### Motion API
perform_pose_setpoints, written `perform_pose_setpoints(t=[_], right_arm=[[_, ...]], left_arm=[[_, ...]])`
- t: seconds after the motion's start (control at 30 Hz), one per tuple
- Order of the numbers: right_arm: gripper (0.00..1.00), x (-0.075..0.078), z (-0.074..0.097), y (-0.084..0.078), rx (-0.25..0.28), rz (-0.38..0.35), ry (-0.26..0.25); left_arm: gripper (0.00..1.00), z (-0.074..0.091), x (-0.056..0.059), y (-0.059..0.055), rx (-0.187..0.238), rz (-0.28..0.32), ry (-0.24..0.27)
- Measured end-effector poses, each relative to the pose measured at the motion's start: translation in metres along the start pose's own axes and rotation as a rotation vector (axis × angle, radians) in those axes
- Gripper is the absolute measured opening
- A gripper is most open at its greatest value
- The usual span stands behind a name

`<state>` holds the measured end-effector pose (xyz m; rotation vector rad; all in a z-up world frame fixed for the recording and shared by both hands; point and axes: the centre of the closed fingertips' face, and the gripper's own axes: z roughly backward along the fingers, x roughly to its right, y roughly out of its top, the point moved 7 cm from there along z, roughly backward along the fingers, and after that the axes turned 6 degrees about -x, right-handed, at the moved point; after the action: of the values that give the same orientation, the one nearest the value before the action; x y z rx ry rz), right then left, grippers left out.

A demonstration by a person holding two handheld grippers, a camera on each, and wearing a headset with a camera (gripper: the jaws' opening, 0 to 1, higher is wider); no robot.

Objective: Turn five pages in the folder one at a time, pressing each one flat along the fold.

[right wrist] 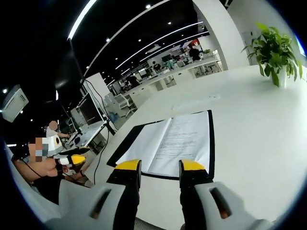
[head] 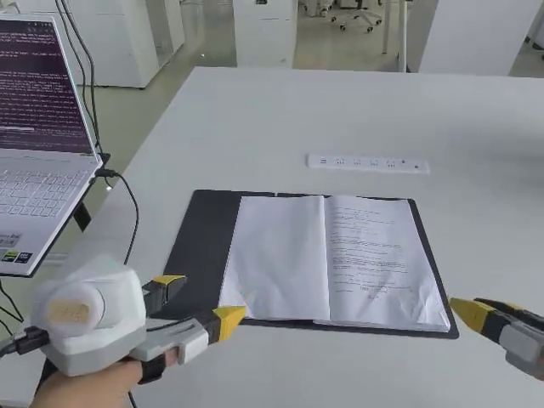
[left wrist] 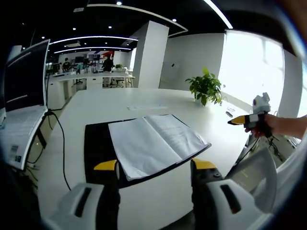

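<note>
A: What is there to count?
B: One table (head: pixel 255 110), one folder (head: pixel 202 246) showing two facing pages (head: pixel 280 255), one power strip (head: pixel 367 162) and one laptop (head: pixel 38 170).
A: And grippers?
B: Two — the left gripper (head: pixel 200 297) and the right gripper (right wrist: pixel 160 166). There is also one potted plant (left wrist: pixel 206 86) — a single pot.

White table (head: pixel 255 110): 1 open folder (head: pixel 204 246) at frame center; 1 power strip (head: pixel 367 162) lies above it, apart.

White worktable (head: pixel 255 110), potted plant (left wrist: pixel 206 86), bright window (left wrist: pixel 247 60), ceiling strip lights (right wrist: pixel 82 19)
</note>
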<state>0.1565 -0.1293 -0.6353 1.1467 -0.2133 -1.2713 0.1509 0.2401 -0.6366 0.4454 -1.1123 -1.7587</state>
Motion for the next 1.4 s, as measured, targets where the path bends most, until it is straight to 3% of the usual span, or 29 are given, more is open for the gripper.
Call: perform_pose_setpoints(t=[0.17,0.4,0.67,0.97,1.2,1.4], right_arm=[[0.37,0.004,0.005,-0.009,-0.013,-0.006,-0.029],[0.36,0.006,0.006,-0.016,-0.026,0.006,-0.041],[0.34,0.005,0.01,-0.006,0.042,-0.003,-0.029],[0.34,0.011,0.008,-0.006,0.043,-0.018,-0.028],[0.34,0.017,0.003,-0.006,0.037,-0.03,-0.031],[0.34,0.021,-0.006,-0.009,0.022,-0.033,-0.025]], left_arm=[[0.67,0.003,0.001,-0.007,-0.048,0.013,0.009],[0.65,0.006,0.001,-0.015,-0.074,-0.005,0.019],[0.68,0.005,0.003,-0.006,-0.044,0.008,0.007],[0.67,0.0,0.001,-0.002,-0.048,0.006,0.004],[0.67,-0.015,0.006,-0.001,-0.06,0.001,-0.011],[0.66,-0.051,0.022,0.0,-0.081,-0.028,-0.064]])
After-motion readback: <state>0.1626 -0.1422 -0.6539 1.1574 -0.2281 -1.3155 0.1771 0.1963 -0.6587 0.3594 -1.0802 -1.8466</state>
